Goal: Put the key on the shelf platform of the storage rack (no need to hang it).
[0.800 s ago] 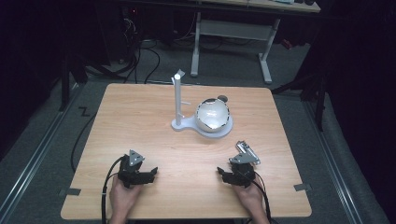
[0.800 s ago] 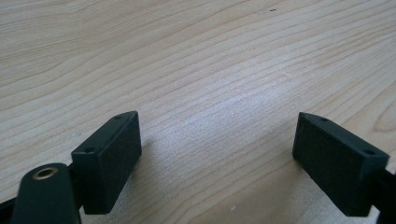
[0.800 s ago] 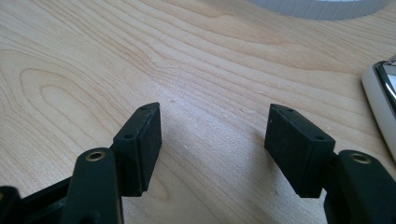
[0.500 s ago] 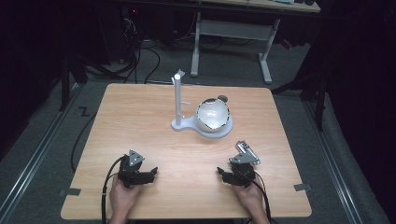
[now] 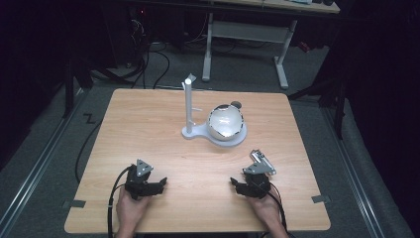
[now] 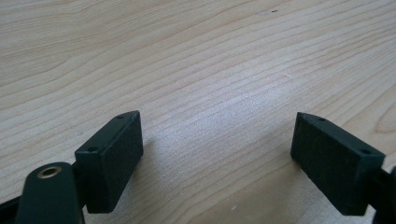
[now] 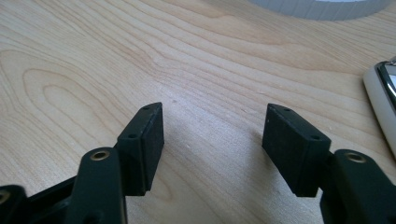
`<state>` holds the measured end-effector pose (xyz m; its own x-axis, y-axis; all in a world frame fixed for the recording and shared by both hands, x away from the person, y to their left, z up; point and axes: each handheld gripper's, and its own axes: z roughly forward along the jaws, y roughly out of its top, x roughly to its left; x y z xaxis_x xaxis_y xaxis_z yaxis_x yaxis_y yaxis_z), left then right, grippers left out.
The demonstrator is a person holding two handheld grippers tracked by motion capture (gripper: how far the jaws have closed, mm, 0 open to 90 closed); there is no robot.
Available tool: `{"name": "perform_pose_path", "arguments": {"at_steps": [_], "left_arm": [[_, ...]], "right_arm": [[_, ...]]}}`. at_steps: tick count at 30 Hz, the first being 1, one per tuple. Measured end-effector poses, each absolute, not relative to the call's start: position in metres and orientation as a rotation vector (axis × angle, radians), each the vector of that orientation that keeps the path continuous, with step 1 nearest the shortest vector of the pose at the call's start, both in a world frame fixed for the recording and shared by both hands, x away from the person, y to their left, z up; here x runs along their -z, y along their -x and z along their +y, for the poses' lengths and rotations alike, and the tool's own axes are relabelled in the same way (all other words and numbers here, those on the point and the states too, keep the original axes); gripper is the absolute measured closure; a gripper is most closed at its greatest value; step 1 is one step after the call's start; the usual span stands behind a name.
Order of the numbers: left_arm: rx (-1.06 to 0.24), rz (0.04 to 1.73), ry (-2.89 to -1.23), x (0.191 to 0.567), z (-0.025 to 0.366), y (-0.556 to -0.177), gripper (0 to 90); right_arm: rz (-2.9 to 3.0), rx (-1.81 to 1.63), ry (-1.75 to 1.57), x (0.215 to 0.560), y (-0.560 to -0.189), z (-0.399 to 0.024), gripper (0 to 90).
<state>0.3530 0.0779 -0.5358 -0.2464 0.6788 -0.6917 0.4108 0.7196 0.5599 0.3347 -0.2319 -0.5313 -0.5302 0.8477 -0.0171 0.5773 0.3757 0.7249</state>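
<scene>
Near the table's front edge, two hands each hold a black gripper. My left gripper (image 5: pixel 159 182) (image 6: pixel 217 154) is open, with bare wood between its jaws. My right gripper (image 5: pixel 235 183) (image 7: pixel 212 140) is open too and holds nothing. A small shiny metal-and-white object (image 5: pixel 261 159) (image 7: pixel 384 100) lies on the table just beyond and to the right of the right gripper, apart from its jaws. At the table's middle stands a white stand (image 5: pixel 189 101) with an upright post. Its round base (image 7: pixel 322 7) carries a shiny silver ball-shaped thing (image 5: pixel 226 122).
The wooden table (image 5: pixel 148 129) has bare wood between the grippers and the stand. Black cables (image 5: pixel 113 198) trail from both grippers toward the front edge. Another table's white legs (image 5: pixel 282 59) and floor cables stand behind in the dark.
</scene>
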Motion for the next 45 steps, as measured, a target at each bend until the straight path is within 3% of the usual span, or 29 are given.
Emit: {"name": "perform_pose_path", "arguments": {"at_steps": [6,9,25,45], "left_arm": [[-0.324,1.877,-0.846,0.536,0.078,-0.353,17.6],[-0.323,1.893,-0.824,0.535,0.077,-0.352,17.6],[-0.321,1.891,-0.828,0.535,0.077,-0.352,17.6],[-0.322,1.892,-0.826,0.535,0.077,-0.352,17.7]], "right_arm": [[2.255,-0.942,-1.251,0.530,-0.334,-0.231,41.1],[2.262,-0.920,-1.272,0.527,-0.335,-0.230,49.8],[2.221,-0.982,-1.250,0.519,-0.324,-0.237,49.8],[2.045,-1.077,-1.301,0.497,-0.308,-0.279,52.2]]}}
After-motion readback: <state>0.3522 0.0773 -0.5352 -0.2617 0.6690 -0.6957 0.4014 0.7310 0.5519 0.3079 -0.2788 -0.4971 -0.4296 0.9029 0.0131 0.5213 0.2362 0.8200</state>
